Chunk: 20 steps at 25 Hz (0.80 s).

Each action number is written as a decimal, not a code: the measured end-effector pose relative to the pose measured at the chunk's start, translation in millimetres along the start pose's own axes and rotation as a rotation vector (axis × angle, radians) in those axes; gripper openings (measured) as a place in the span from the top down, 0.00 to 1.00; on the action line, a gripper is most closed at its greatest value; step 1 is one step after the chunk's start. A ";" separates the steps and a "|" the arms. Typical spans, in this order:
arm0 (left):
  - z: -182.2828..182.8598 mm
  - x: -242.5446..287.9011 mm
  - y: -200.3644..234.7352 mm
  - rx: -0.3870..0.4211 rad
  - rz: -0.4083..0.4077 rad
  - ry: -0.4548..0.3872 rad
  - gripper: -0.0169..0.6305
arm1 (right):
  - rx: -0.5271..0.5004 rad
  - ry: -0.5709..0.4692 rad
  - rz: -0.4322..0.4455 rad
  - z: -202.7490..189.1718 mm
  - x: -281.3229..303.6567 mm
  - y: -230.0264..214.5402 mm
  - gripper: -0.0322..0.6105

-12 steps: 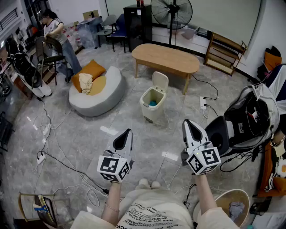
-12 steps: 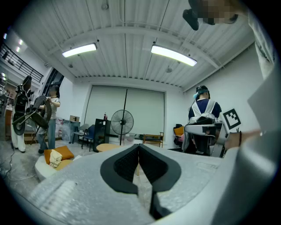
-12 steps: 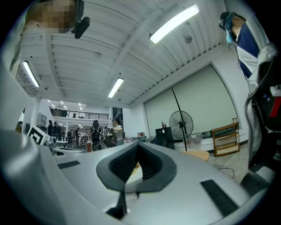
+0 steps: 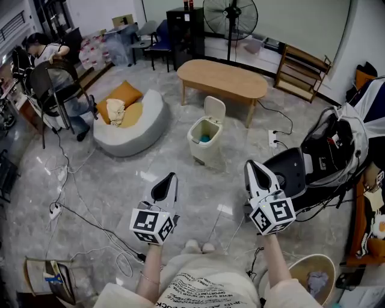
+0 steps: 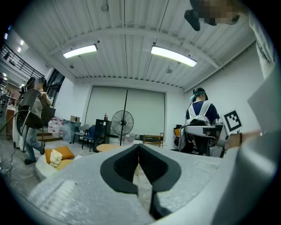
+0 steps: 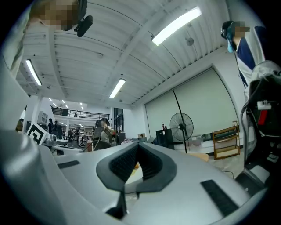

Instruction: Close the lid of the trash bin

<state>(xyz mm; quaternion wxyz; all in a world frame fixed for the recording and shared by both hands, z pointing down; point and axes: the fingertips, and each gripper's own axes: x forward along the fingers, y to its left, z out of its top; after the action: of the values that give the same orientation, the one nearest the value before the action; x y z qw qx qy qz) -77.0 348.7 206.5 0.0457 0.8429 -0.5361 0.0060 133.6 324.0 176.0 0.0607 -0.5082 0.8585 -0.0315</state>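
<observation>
Bin lid up, both jaws shut and empty

Trash bin (image 4: 204, 149), pale cream, stands on the grey marble floor (image 4: 120, 180) near the middle of the room, just in front of the near edge of an oval wooden table (image 4: 222, 78). Its lid (image 4: 215, 110) is raised, tilted up and back toward the table, so the mouth is open; a small blue thing (image 4: 206, 139) lies inside. To the bin's left sits a round grey cushion seat (image 4: 144, 126) bearing orange cushions (image 4: 123, 93). To its right a white power strip (image 4: 274, 139) lies on the floor with a cable running off it.

Left gripper (image 4: 172, 177) and right gripper (image 4: 250, 163) are both held level over the floor on the near side of the bin, well apart from it and from each other, pointing toward it. In the left gripper view the left gripper's (image 5: 138, 148) dark pads meet at their tips with nothing between them. In the right gripper view the right gripper's (image 6: 137, 147) jaws are likewise closed together on nothing.

Farther off, a standing fan (image 4: 230, 17) rises behind the table, and a person (image 4: 45, 48) bends over a chair (image 4: 51, 84) at the floor's far left corner.
</observation>
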 end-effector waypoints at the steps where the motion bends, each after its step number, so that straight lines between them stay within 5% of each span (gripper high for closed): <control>1: 0.3 0.5 -1.3 0.001 0.000 -0.001 0.94 | 0.006 -0.005 0.007 0.3 -0.4 -0.9 0.94; 9: -2.4 -1.8 -12.6 0.005 0.007 -0.001 0.94 | 0.038 0.013 -0.009 -4.7 -7.4 -12.9 0.92; 20: -5.3 -11.0 -19.8 0.009 0.025 -0.019 0.94 | 0.070 0.034 0.011 -17.9 -10.2 -13.7 0.53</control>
<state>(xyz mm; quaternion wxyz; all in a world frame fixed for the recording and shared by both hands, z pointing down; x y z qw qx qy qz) -63.6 367.4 209.8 0.0366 0.8363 -0.5470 0.0009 147.9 326.2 196.1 0.0637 -0.5007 0.8605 -0.0698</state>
